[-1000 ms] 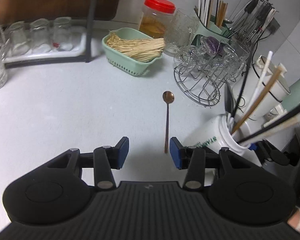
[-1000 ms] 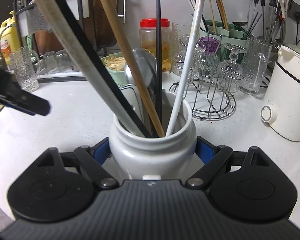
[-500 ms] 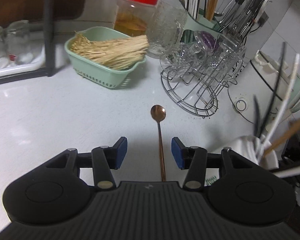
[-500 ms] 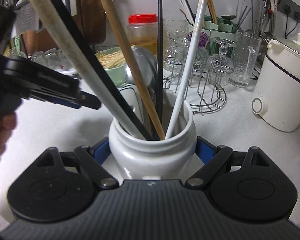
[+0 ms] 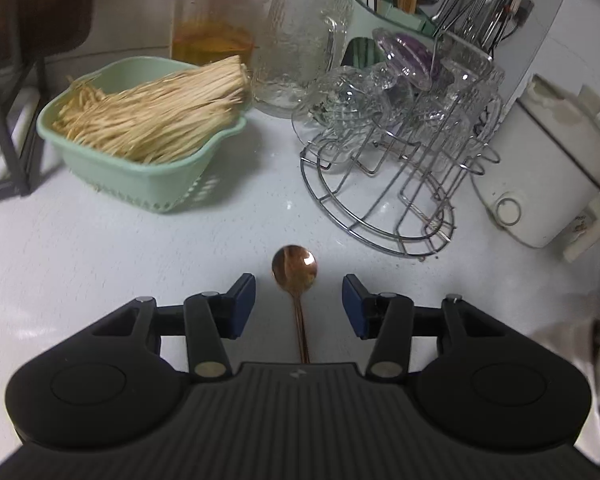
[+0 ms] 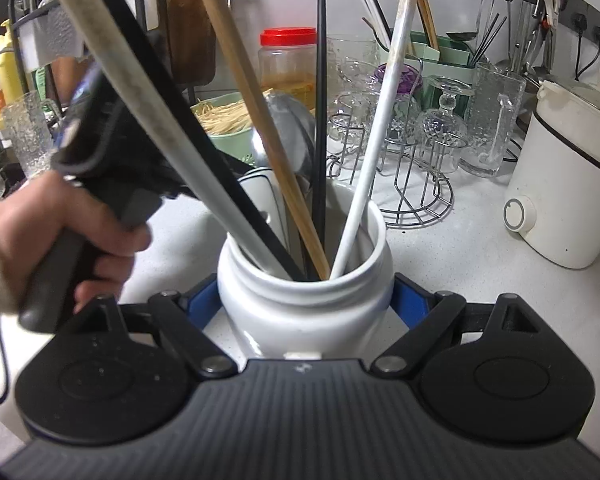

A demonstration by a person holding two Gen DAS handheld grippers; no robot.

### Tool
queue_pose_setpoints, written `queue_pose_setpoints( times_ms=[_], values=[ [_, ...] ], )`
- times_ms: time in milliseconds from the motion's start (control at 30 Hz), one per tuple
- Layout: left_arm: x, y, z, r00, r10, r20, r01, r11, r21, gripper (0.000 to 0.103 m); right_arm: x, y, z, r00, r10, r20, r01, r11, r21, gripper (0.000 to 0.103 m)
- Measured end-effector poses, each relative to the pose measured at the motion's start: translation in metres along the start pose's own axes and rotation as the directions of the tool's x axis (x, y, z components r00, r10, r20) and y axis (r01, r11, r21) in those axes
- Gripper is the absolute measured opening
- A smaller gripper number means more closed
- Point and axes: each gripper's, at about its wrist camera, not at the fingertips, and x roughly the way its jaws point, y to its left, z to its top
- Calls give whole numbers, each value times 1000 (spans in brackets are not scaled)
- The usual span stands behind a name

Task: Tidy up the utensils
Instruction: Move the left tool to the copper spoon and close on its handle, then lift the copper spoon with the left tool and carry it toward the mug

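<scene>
A copper spoon lies on the white counter, bowl pointing away. My left gripper is open, with its blue pads either side of the spoon's neck; the handle runs back under the gripper body. My right gripper is shut on a white ceramic jar that holds several chopsticks and a metal spoon. The left gripper's body and the hand holding it show at the left of the right wrist view.
A green basket of sticks sits at the back left. A wire rack of glasses stands to the right of the spoon. A white cooker is at the far right, a red-lidded jar and a utensil holder at the back.
My left gripper has moved forward along the spoon, from its handle end up to its neck. My right gripper stays shut on the jar.
</scene>
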Motion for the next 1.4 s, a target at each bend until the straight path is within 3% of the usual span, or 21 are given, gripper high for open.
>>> queue_pose_setpoints(
  times_ms=[333, 567, 833, 867, 933, 1133, 1400],
  values=[
    [26, -12, 14, 998, 53, -22, -51, 996, 74, 52, 3, -5, 2, 1000, 23, -4, -23, 999, -22, 91],
    [32, -18, 20, 992, 121, -38, -117, 989, 95, 33, 5, -11, 3, 999, 48, -4, -48, 999, -14, 90],
    [27, -13, 23, 993, 101, -64, -98, 994, 47, 31, 6, -11, 4, 998, 59, -12, -60, 998, -32, 90],
    [24, -11, 22, 993, 101, -63, -99, 994, 41, 15, 6, -11, 4, 998, 59, -12, -59, 998, -31, 90],
    [16, -9, 22, 993, 100, -61, -99, 995, 28, 7, 6, -10, 4, 998, 55, -15, -55, 998, -27, 90],
    [-7, 1, 19, 993, 101, -53, -101, 995, 3, 6, 4, -8, 4, 999, 48, -13, -48, 999, -21, 90],
    [-15, 26, 6, 998, 1, -63, -6, 996, -86, 7, 3, -8, 3, 999, 47, -13, -47, 999, -21, 90]
  ],
)
